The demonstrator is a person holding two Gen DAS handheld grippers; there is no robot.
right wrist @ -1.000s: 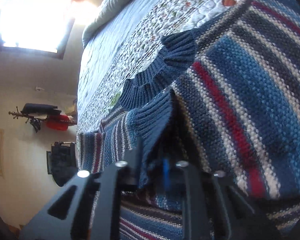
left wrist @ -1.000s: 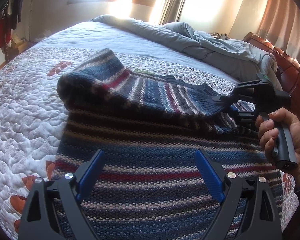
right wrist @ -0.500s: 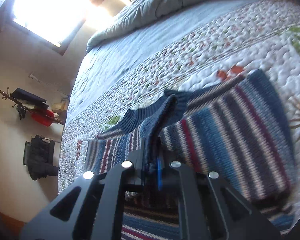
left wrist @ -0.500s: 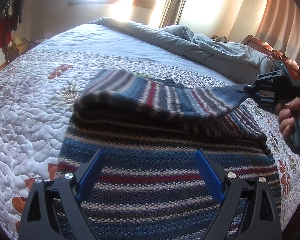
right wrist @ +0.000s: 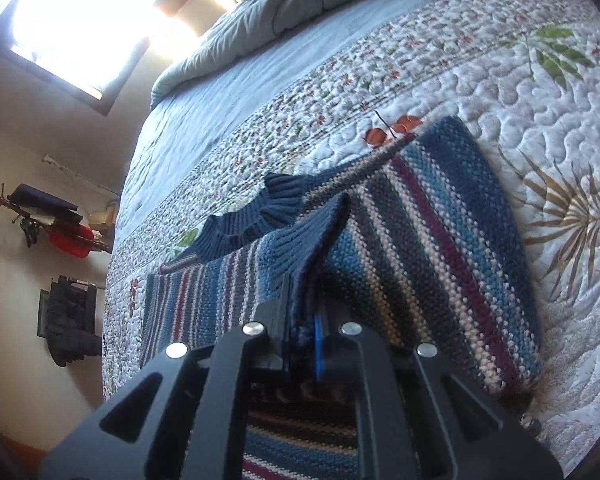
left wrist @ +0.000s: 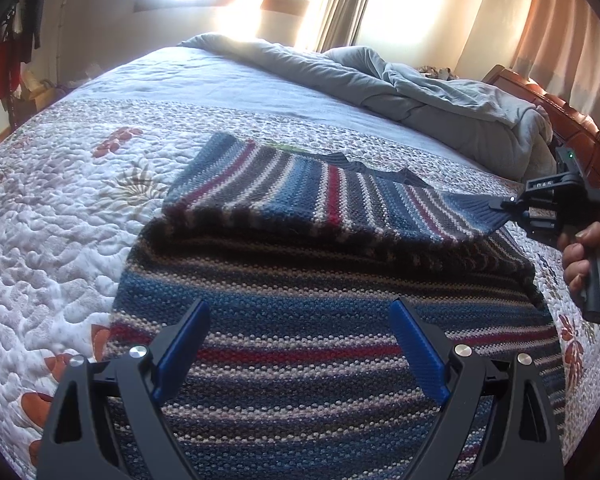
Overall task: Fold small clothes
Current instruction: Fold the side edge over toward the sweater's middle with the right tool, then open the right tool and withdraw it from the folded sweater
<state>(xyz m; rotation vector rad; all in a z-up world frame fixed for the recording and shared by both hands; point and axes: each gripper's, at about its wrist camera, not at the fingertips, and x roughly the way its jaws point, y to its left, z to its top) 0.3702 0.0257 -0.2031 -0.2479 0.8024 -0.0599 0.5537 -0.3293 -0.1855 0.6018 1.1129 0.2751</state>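
Blue, red, grey and cream striped knit sweater (left wrist: pixel 300 320) lies on white floral quilted bedspread (left wrist: pixel 60 216), near its front edge. Right gripper (right wrist: pixel 306 324) clamped tight on sweater's ribbed blue cuff (right wrist: pixel 300 248), sleeve held raised over sweater body. Left gripper (left wrist: pixel 300 344) spread wide above sweater, nothing between blue pads (left wrist: pixel 180 352). Crumpled grey duvet (left wrist: pixel 420 88) along bedspread's far edge.

Sweater (left wrist: pixel 308 320) on quilt (left wrist: pixel 60 208); duvet (left wrist: pixel 420 96) behind.

Left gripper (left wrist: pixel 300 346): black angular frame with triangular cutouts, blue textured pads (left wrist: pixel 416 350), silver round screws. Right gripper (right wrist: pixel 304 320): same black frame, blue pad, green indicator light, black handle gripped by bare hand (left wrist: pixel 588 256).
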